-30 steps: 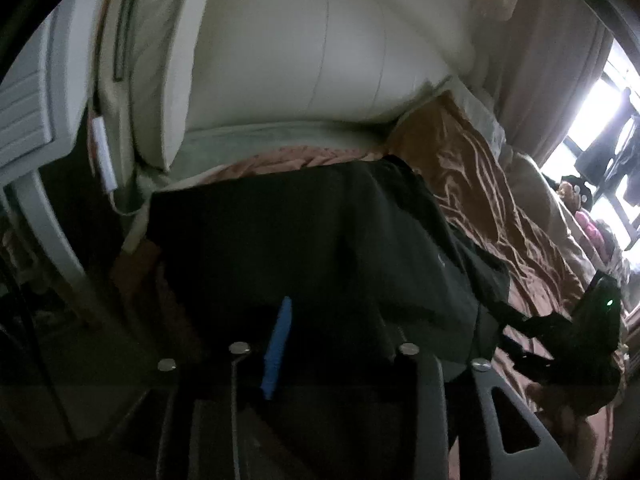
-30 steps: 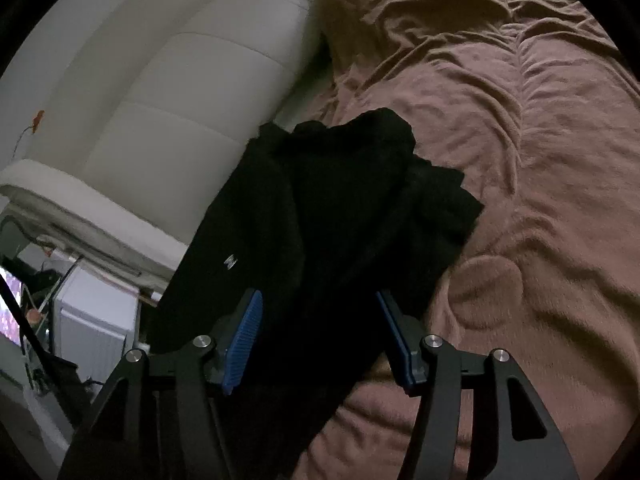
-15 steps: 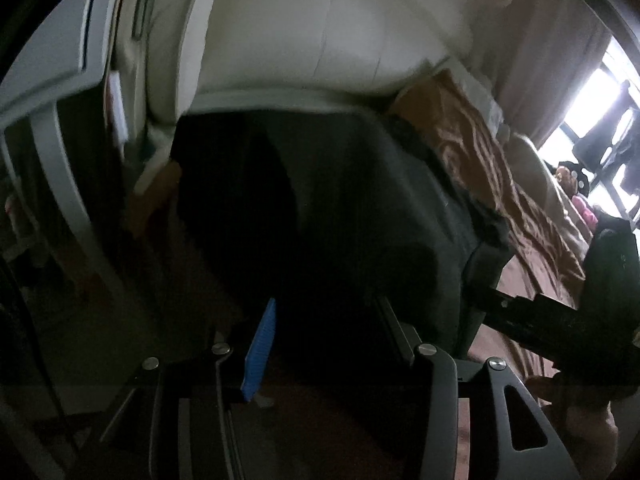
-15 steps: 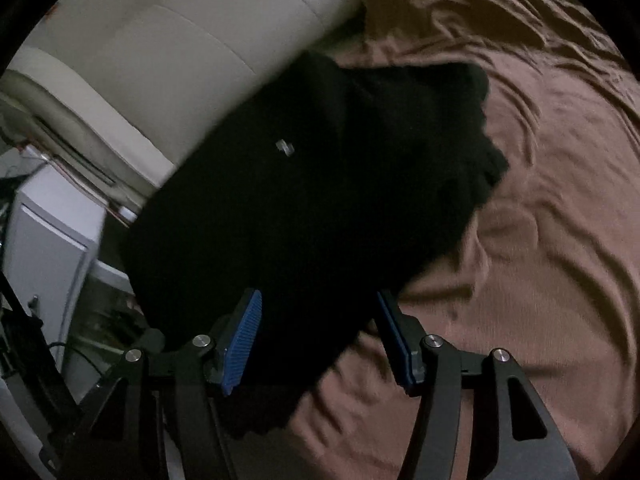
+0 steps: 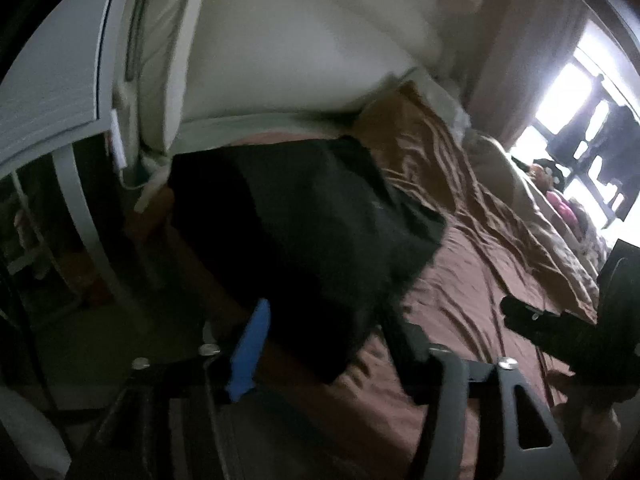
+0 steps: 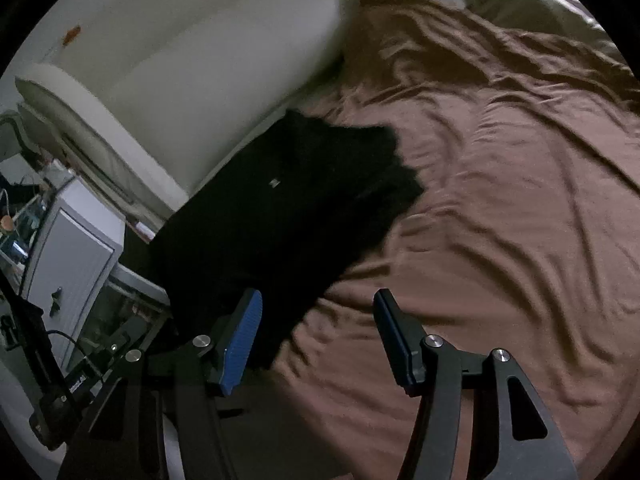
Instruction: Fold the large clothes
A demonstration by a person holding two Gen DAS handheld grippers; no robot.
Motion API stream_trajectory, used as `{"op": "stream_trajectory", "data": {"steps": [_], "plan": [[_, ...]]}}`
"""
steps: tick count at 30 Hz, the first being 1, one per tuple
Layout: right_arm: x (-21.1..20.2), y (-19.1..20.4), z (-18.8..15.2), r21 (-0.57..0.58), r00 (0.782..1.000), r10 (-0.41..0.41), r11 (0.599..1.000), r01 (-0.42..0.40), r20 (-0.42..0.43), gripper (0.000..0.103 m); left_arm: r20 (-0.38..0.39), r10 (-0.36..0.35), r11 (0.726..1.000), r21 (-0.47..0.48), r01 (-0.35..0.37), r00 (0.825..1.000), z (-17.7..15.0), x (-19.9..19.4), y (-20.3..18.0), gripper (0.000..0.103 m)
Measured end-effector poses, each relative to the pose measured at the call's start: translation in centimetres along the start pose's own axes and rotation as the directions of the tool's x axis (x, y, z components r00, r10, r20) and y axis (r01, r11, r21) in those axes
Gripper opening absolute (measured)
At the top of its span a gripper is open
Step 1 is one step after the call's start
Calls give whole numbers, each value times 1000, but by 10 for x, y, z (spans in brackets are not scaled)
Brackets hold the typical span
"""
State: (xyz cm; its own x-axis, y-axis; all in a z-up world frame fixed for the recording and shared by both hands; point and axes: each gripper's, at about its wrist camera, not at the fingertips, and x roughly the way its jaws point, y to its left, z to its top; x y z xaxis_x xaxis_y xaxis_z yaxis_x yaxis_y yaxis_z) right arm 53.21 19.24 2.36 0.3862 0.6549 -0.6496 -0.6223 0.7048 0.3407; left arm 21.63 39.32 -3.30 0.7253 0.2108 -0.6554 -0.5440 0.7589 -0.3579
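A black garment (image 5: 304, 232) lies folded into a rough rectangle on the brown bedsheet (image 5: 460, 292), close to the cream headboard (image 5: 288, 52). It also shows in the right wrist view (image 6: 280, 204), with a small white logo on top. My left gripper (image 5: 324, 344) is open and empty, just short of the garment's near edge. My right gripper (image 6: 316, 336) is open and empty, with its left finger over the garment's near corner. The right gripper's body (image 5: 580, 328) shows at the right of the left wrist view.
A white bedside cabinet (image 6: 68, 248) with cables stands left of the bed. Wrinkled brown sheet (image 6: 500, 200) spreads to the right. A pale duvet (image 5: 516, 184) and a bright window (image 5: 580, 92) lie at the far right.
Both grippers have pulled back from the garment toward the near side of the bed. The garment now lies flat and further away in both views. Both stayed open.
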Motion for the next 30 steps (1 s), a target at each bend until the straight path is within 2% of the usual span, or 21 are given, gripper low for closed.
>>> {"op": "stream_trajectory", "data": {"steps": [1, 2, 5, 7, 9, 13, 15, 16, 25, 30], "plan": [[-16, -6, -1, 1, 1000, -5, 1000, 5, 20, 76, 8, -5, 1000, 15, 5, 1000, -3, -6, -8, 73], [-28, -10, -7, 0, 999, -6, 1000, 6, 32, 79, 17, -10, 1000, 29, 10, 1000, -5, -11, -14, 75], [-74, -26, -25, -4, 998, -25, 1000, 25, 66, 81, 46, -32, 998, 59, 29, 998, -10, -29, -34, 86], [-99, -32, -35, -6, 994, -53, 999, 53, 93, 82, 70, -42, 996, 76, 36, 997, -15, -41, -47, 98], [-128, -38, -47, -6, 989, -68, 998, 69, 133, 84, 97, -39, 994, 101, 29, 995, -19, -52, -61, 102], [-184, -52, -70, 1, 969, -117, 993, 120, 218, 90, 106, -89, 985, 160, 72, 990, -30, -74, -91, 102], [-205, -56, -82, 7, 960, -130, 991, 132, 247, 96, 112, -106, 978, 192, 83, 988, -36, -84, -106, 102], [-217, -59, -89, 10, 955, -138, 990, 140, 262, 103, 116, -115, 975, 203, 90, 987, -40, -89, -112, 102], [-315, -69, -157, 47, 912, -201, 979, 198, 358, 103, 156, -191, 939, 317, 134, 969, -72, -138, -164, 102], [-357, -73, -205, 64, 887, -275, 960, 271, 371, 103, 151, -257, 913, 360, 189, 954, -92, -162, -181, 102]]}}
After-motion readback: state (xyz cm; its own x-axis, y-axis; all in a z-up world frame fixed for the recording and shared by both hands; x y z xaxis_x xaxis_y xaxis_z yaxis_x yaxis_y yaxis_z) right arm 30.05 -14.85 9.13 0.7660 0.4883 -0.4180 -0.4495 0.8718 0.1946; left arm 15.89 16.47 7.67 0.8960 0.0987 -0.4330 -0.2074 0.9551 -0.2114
